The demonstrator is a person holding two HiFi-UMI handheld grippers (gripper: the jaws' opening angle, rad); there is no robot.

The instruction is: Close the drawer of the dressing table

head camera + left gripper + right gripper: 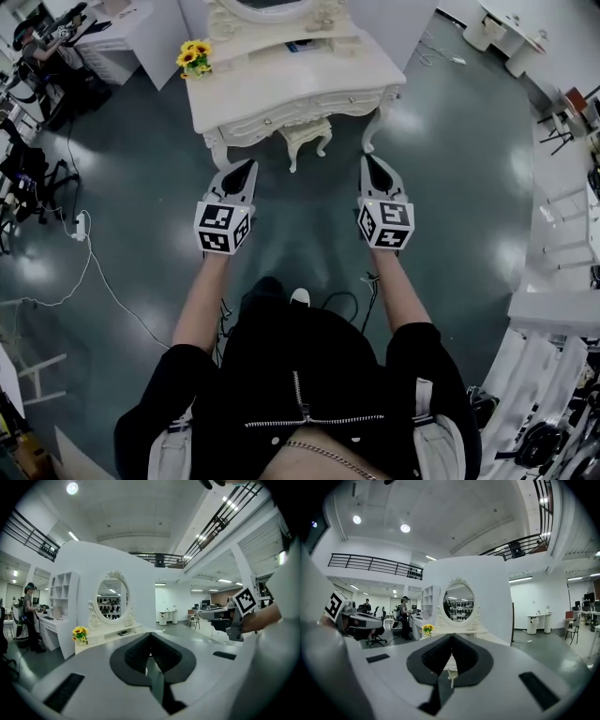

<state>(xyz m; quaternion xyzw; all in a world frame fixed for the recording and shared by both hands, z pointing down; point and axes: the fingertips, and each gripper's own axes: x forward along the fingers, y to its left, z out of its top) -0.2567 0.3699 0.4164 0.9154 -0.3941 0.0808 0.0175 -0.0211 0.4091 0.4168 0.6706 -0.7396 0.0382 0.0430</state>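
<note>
While I held both grippers out level in front of me, the table [281, 84] stood well apart from them across the dark floor [450, 178], its front turned toward me. The left gripper [250, 165] was pressed together with nothing in it; in its own view the two dark pads [133, 657] met at their tips, and the table showed beyond them to the left. The right gripper [367, 160] was pressed together too, also empty, and its view looked almost straight at the table over the closed tips. The two grippers hung side by side, apart from each other, each pointing at the table.

The drawer [272, 118] sat in the table's front, under the top, with small knobs along that face. From this far off I could not tell whether it stood out or lay flush. A stool [307, 136] was tucked beneath the middle of the table. Yellow flowers [194, 56] stood at the top's left corner, and an oval mirror [458, 603] rose from the back of the top. A person [403, 616] stood at a white desk off to the table's left.
</note>
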